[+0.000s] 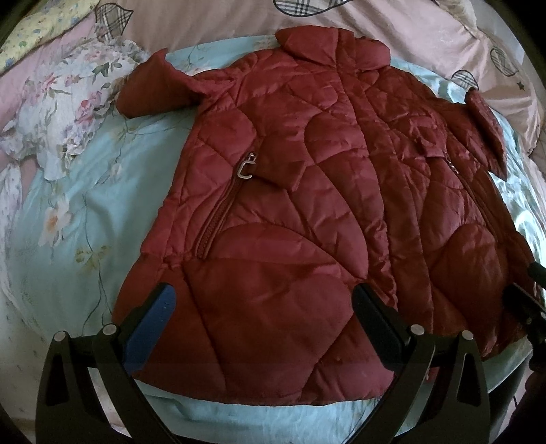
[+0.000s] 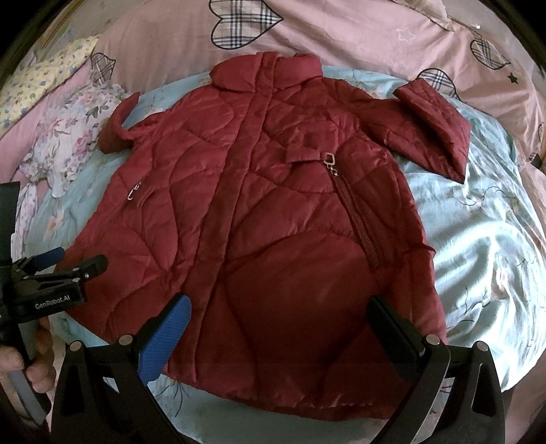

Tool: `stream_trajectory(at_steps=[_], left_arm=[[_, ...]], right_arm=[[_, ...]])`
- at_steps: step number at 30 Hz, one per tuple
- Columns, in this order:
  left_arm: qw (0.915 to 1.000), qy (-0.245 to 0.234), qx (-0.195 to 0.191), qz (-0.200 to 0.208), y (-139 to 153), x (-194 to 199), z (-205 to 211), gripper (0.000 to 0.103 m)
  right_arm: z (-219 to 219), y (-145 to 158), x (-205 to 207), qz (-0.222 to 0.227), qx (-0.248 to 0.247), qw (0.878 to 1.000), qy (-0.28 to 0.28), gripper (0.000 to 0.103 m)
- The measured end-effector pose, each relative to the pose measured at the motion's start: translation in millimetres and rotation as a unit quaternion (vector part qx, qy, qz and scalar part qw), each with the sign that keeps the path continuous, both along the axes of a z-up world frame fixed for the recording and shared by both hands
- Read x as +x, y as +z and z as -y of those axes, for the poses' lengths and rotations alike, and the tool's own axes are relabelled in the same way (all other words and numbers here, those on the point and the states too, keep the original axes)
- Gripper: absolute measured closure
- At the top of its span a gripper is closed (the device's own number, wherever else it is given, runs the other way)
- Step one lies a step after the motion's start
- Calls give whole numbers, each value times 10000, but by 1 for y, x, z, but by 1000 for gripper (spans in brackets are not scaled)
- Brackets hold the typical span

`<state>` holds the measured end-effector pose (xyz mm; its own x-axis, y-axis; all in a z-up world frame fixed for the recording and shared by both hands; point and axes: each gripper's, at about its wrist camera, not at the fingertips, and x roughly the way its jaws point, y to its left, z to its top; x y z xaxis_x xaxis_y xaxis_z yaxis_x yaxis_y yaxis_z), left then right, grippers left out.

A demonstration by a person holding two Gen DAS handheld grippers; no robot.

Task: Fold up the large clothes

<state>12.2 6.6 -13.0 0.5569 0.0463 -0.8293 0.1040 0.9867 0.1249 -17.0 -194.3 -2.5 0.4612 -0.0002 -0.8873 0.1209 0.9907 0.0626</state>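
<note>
Both grippers hover level over the near hem of one dark red quilted padded jacket, which lies flat on the bed's pale blue floral sheet. Left gripper and right gripper gape wide, empty; two zipped pockets show.

- The right gripper was cut off by the left view's edge.
- The jacket hid the bed beneath.
- A hand was cropped at the edge.

Pale blue floral sheet, pink quilt with plaid hearts, floral ruffled fabric
</note>
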Motion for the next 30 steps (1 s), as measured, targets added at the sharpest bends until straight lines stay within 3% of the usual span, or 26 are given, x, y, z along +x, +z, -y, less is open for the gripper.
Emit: stream_trajectory(at_steps=[5, 20, 30], left_arm=[[9996, 39, -126, -248, -2, 3, -3, 0], [9994, -159, -108, -298, -1, 23, 2, 0], [9974, 106, -718, -1, 8, 63, -10, 0]], right_arm=[[4, 1, 2, -135, 46, 9999, -69, 0], [41, 13, 18, 432, -31, 9983, -379, 0], [128, 23, 68, 833, -231, 9920, -923, 1]])
